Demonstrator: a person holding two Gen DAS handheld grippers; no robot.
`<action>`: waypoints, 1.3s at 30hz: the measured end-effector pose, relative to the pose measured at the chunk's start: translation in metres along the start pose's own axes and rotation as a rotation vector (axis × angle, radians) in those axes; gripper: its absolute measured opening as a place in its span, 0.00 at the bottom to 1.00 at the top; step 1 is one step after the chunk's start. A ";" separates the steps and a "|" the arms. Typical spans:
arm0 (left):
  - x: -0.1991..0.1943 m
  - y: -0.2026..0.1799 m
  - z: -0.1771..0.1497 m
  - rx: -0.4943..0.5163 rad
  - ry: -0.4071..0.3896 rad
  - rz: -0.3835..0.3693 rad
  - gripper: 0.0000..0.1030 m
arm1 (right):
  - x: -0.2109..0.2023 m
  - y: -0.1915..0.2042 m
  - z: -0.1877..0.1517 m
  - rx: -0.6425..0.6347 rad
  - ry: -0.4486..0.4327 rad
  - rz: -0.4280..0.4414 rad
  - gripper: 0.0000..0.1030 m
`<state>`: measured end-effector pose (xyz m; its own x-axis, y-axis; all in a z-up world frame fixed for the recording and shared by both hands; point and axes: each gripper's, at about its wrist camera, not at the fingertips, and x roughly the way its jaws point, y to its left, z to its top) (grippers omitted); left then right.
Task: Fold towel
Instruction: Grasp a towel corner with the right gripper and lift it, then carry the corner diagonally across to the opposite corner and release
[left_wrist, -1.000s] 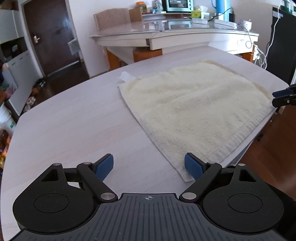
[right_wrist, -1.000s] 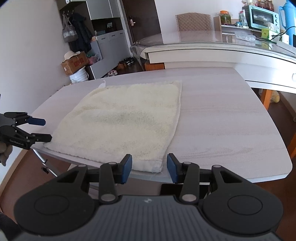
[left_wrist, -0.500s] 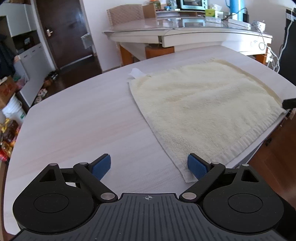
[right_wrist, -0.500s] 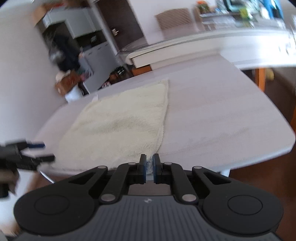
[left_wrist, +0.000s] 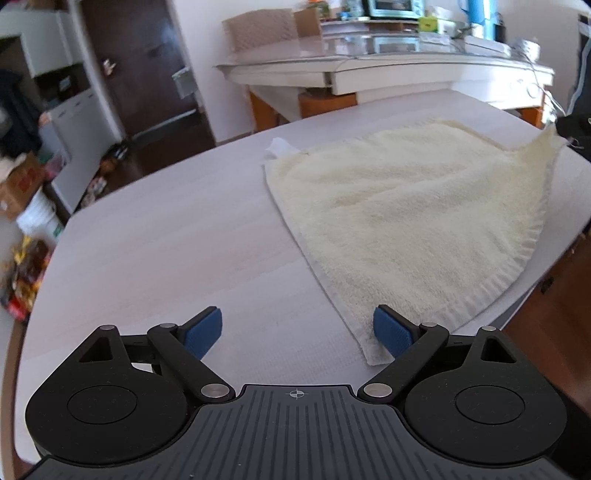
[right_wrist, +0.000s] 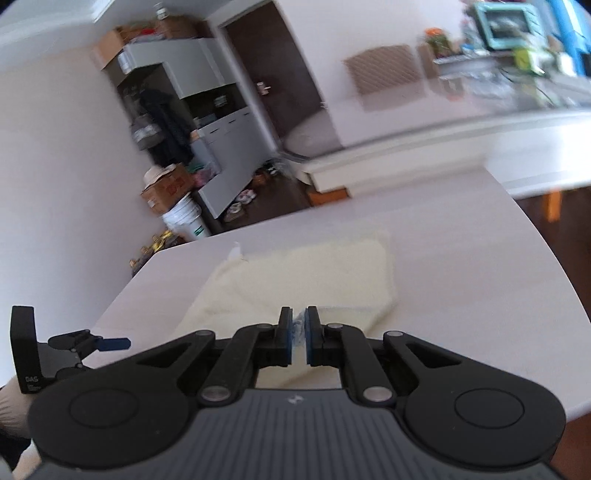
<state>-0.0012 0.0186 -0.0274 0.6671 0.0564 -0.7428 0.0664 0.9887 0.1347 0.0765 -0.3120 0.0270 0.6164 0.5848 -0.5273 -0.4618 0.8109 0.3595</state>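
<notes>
A cream towel (left_wrist: 413, 214) lies on the pale wooden table (left_wrist: 166, 240). My left gripper (left_wrist: 297, 332) is open, low over the table's near edge, with its right pad (left_wrist: 391, 332) at the towel's near corner. My right gripper (right_wrist: 297, 334) is shut on another corner of the towel (right_wrist: 306, 284) and holds it lifted off the table. In the left wrist view that raised corner (left_wrist: 550, 138) peaks at the far right, where the right gripper (left_wrist: 576, 129) shows dark and partly cut off. The left gripper (right_wrist: 92, 345) also shows in the right wrist view, at the lower left.
A white label tab (left_wrist: 279, 146) sticks out at the towel's far corner. A second table (left_wrist: 388, 70) with appliances stands behind. A door (left_wrist: 147, 66), cabinets, boxes and a white bucket (right_wrist: 184, 221) are on the left. The table edge (left_wrist: 546, 273) drops to the floor at right.
My right gripper has shut on the towel's corner and lifted it up and inward. The towel now rises to a peak on that side. My left gripper has stayed open by the near corner.
</notes>
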 end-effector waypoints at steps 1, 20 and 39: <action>0.000 -0.001 0.000 -0.025 0.008 0.015 0.91 | 0.007 0.005 0.006 -0.028 0.008 0.004 0.07; 0.000 0.001 0.005 -0.311 0.137 0.147 0.97 | 0.107 0.074 0.096 -0.352 0.071 0.173 0.07; -0.001 0.017 0.009 -0.359 0.218 0.128 0.97 | 0.234 0.117 0.097 -0.425 0.218 0.261 0.07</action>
<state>0.0055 0.0339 -0.0186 0.4785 0.1717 -0.8611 -0.2941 0.9554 0.0271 0.2285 -0.0776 0.0200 0.3210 0.7109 -0.6257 -0.8267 0.5327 0.1811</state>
